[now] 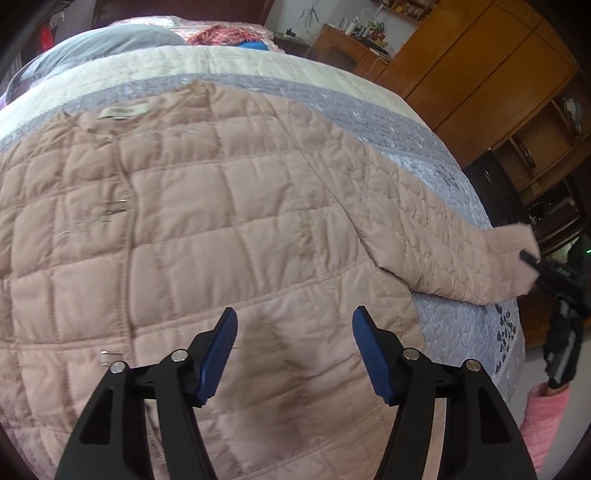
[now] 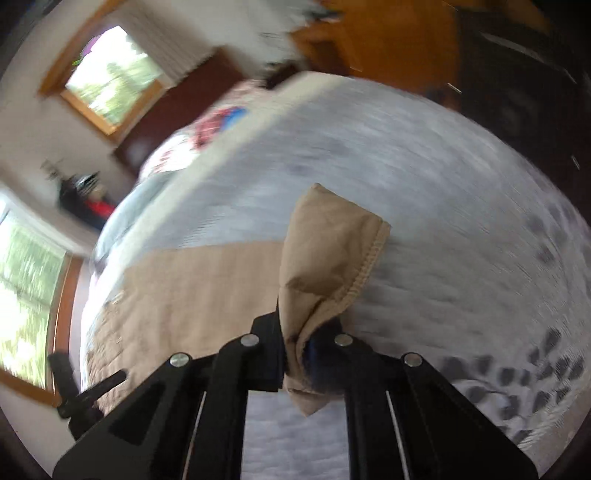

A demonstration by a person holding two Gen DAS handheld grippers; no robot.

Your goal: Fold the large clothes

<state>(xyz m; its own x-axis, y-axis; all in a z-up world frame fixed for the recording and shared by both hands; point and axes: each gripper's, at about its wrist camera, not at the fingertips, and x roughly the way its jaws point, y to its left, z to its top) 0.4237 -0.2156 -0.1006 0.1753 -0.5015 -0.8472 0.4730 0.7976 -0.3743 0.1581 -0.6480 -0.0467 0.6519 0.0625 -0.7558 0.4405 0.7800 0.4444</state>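
Observation:
A large pink quilted jacket (image 1: 207,221) lies spread flat on a bed, collar label toward the far side. My left gripper (image 1: 294,332) is open and empty, hovering over the jacket's lower body. The jacket's right sleeve (image 1: 454,243) stretches out to the right. My right gripper (image 1: 532,264) is shut on the sleeve cuff (image 1: 513,240) at the bed's right edge. In the right wrist view the cuff (image 2: 332,254) is pinched in my right gripper (image 2: 301,343) and sticks up above the jaws; the jacket body (image 2: 192,288) lies to the left. That view is motion-blurred.
The bed has a grey and cream quilted cover (image 1: 436,155) with dark flower prints near its right edge (image 1: 506,328). Pillows and bedding (image 1: 221,35) lie at the head. Wooden cabinets (image 1: 480,62) stand to the right. Windows (image 2: 107,77) show in the right wrist view.

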